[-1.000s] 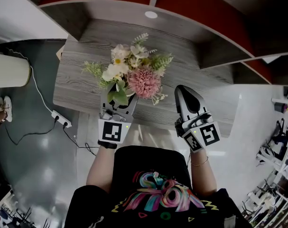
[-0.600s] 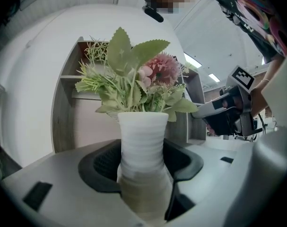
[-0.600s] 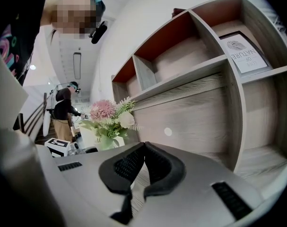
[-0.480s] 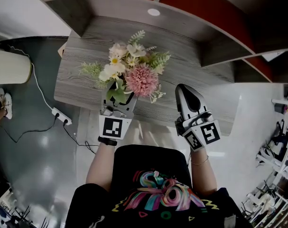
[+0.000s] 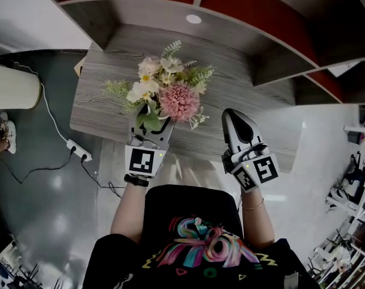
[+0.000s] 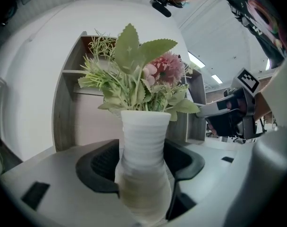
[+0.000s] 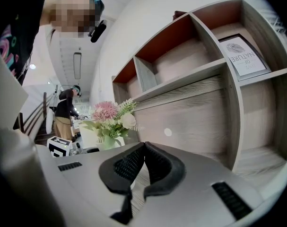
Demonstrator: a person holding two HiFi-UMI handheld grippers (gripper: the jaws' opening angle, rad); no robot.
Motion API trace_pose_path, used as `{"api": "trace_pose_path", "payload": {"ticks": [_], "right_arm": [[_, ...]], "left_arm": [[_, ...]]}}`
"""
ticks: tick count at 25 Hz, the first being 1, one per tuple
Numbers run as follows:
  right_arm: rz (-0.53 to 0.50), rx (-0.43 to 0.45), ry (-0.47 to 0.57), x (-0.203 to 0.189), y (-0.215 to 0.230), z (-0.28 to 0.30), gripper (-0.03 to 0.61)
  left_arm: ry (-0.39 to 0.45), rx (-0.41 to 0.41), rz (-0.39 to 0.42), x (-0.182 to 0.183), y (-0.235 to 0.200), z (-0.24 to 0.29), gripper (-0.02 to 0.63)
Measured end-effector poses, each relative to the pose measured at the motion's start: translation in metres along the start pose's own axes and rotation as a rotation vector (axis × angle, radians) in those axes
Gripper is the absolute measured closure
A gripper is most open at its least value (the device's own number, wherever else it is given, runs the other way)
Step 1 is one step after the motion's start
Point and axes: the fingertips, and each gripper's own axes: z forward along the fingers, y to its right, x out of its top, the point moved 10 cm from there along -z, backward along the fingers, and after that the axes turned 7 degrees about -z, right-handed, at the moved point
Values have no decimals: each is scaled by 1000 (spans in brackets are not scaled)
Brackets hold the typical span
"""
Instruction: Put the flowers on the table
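Observation:
A bouquet (image 5: 168, 93) of pink, white and green artificial flowers stands in a ribbed white vase (image 6: 143, 150). My left gripper (image 5: 148, 125) is shut on the vase and holds it upright over the near part of the grey wood-grain table (image 5: 242, 77). In the left gripper view the black pads (image 6: 100, 167) press both sides of the vase, with the flowers (image 6: 138, 77) above. My right gripper (image 5: 235, 118) hangs over the table's near edge to the right of the bouquet, shut and empty. The right gripper view shows the bouquet (image 7: 109, 119) off to its left.
A curved wooden shelf unit (image 5: 278, 41) with red back panels wraps the table's far side. A small white disc (image 5: 193, 18) lies at the table's back. A power strip (image 5: 77, 151) and cables lie on the floor at left, beside a white cylinder (image 5: 11, 88). A framed sign (image 7: 241, 56) stands on a shelf.
The vase and my left gripper drifted slightly left and away, then settled; the shift is small. My right gripper stayed put.

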Motion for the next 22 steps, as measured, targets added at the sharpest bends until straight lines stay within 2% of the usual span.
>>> {"api": "trace_pose_path", "payload": {"ticks": [3,7,15,19,22], "right_arm": [[0,-1,1,1,0,1,563],[0,-2,-1,4,0,2,563],[-6,-2,-12,5,0,3,563],[-9,-8,-6,9,3,3,563],[-10,-10,-7,12,5,3,563]], "left_arm": [[-17,16,11,1,-3,-3,322],[4,23,-4,3,-2,-5,314],[-13,-14,9,1,5,-9,311],[-66,-30,40,3,5,-12,311],[-44,-35,17,4,6,-17,311]]}}
